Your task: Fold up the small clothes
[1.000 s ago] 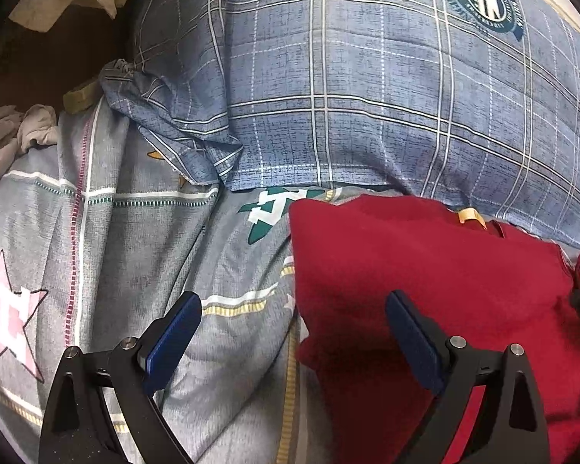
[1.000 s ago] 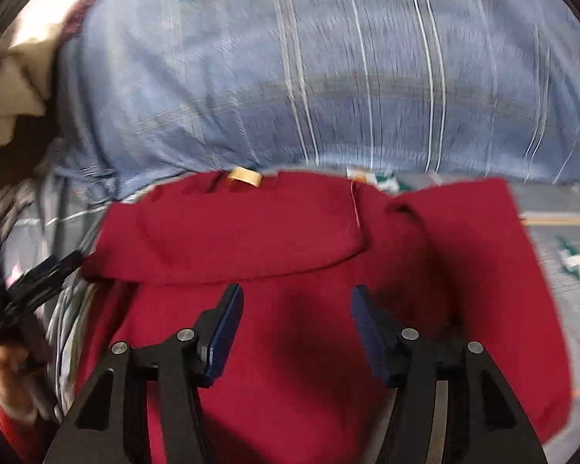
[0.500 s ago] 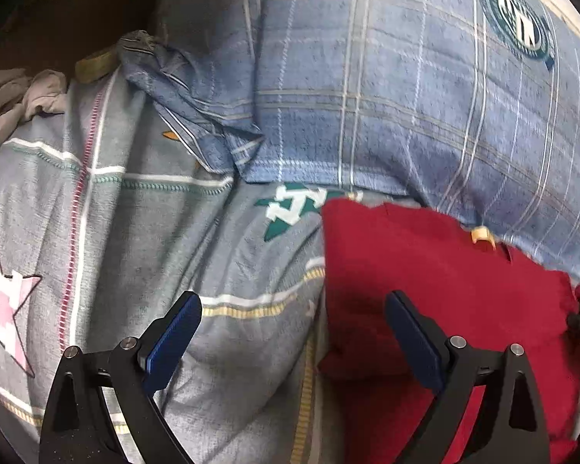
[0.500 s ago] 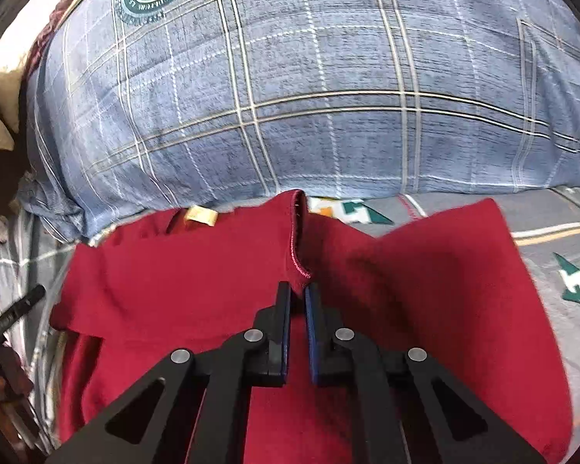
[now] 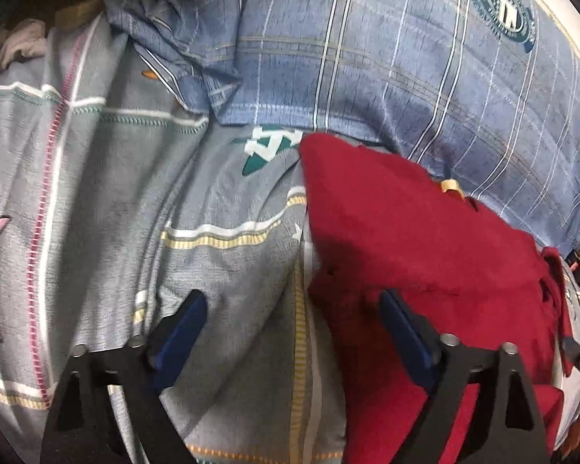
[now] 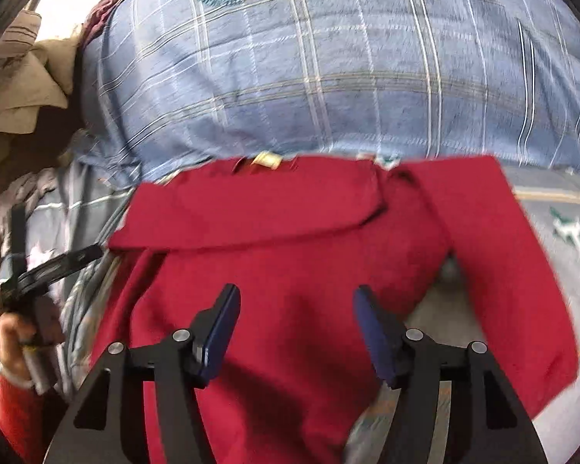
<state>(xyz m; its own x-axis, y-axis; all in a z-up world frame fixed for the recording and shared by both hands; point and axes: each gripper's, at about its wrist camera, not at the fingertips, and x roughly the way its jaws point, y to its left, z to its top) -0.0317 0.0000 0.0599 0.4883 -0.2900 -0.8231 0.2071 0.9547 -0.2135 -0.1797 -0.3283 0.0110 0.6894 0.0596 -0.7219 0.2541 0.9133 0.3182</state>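
Note:
A small red garment (image 6: 290, 255) lies on the grey patterned bedsheet (image 5: 143, 208), its top edge with a tan label (image 6: 266, 160) against the blue plaid pillow. Its left part is folded across the top; the right sleeve (image 6: 498, 255) spreads out to the right. My right gripper (image 6: 295, 321) is open and empty just above the garment's middle. My left gripper (image 5: 290, 328) is open and empty, straddling the garment's left edge (image 5: 425, 239), left finger over the sheet. The left gripper also shows at the left of the right wrist view (image 6: 54, 266).
A large blue plaid pillow (image 6: 328, 77) with a round emblem fills the back. Beige and grey cloths (image 6: 23, 89) lie piled at the far left by the bed's dark edge. A grey cloth (image 5: 15, 44) sits at the sheet's upper left.
My right gripper, shut on the garment's fold half a second ago, has opened and drawn back. The left gripper has shifted a little left, still open.

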